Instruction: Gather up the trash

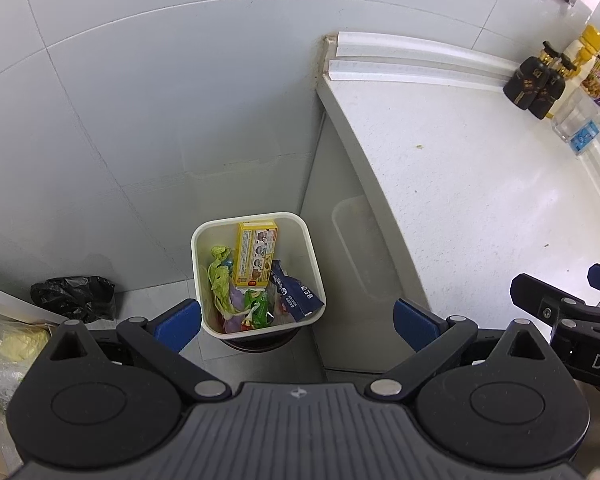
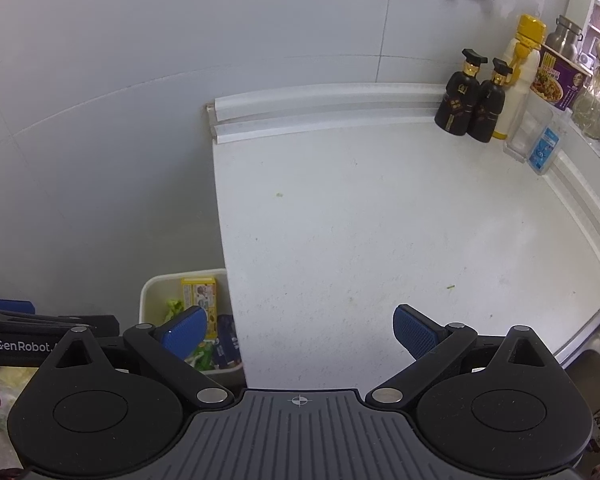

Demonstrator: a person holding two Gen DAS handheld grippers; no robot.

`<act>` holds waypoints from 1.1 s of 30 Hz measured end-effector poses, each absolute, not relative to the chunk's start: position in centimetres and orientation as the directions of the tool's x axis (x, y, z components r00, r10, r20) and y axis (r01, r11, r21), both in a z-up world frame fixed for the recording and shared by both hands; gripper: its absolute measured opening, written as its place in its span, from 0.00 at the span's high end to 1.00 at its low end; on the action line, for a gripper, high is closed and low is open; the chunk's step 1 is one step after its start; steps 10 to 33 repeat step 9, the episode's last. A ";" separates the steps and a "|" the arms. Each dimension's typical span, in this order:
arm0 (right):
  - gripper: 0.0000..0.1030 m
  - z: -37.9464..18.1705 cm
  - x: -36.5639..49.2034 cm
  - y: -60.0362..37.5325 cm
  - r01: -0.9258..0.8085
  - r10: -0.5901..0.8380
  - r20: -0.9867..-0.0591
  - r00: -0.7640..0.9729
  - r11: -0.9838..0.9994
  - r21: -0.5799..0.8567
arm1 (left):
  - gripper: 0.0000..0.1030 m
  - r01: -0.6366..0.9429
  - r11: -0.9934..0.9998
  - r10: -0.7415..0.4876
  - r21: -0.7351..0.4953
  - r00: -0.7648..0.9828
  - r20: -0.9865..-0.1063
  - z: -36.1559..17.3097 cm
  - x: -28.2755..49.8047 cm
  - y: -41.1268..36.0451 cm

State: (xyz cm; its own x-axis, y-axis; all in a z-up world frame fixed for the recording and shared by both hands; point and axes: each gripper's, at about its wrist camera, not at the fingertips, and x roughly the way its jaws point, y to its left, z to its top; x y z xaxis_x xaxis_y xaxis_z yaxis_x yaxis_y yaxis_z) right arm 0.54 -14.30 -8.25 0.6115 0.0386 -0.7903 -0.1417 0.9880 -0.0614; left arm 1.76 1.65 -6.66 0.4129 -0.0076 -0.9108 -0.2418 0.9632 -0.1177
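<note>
A white square bin stands on the floor left of the counter. It holds a yellow box, green leaves, a dark blue wrapper and a green packet. My left gripper is open and empty, held above the bin. My right gripper is open and empty above the white countertop; the bin shows at its lower left. Small green scraps lie on the counter.
Two black bottles, a yellow-capped bottle, a noodle cup and a clear box stand at the counter's back right. A steel sink is at right. A black bag lies on the floor at left.
</note>
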 end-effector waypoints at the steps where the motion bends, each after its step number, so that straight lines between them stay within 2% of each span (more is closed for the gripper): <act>1: 0.02 -8.3 0.6 -14.3 -0.142 0.038 -0.791 0.610 0.988 -0.062 | 0.01 -0.242 0.963 -0.009 -0.119 0.411 -0.911 -6.7 1.8 1.7; 33: 0.02 -9.0 1.0 -14.1 -0.137 0.034 -0.797 0.603 0.989 -0.062 | 0.01 -0.232 0.964 -0.029 -0.133 0.405 -0.914 -7.0 1.9 1.8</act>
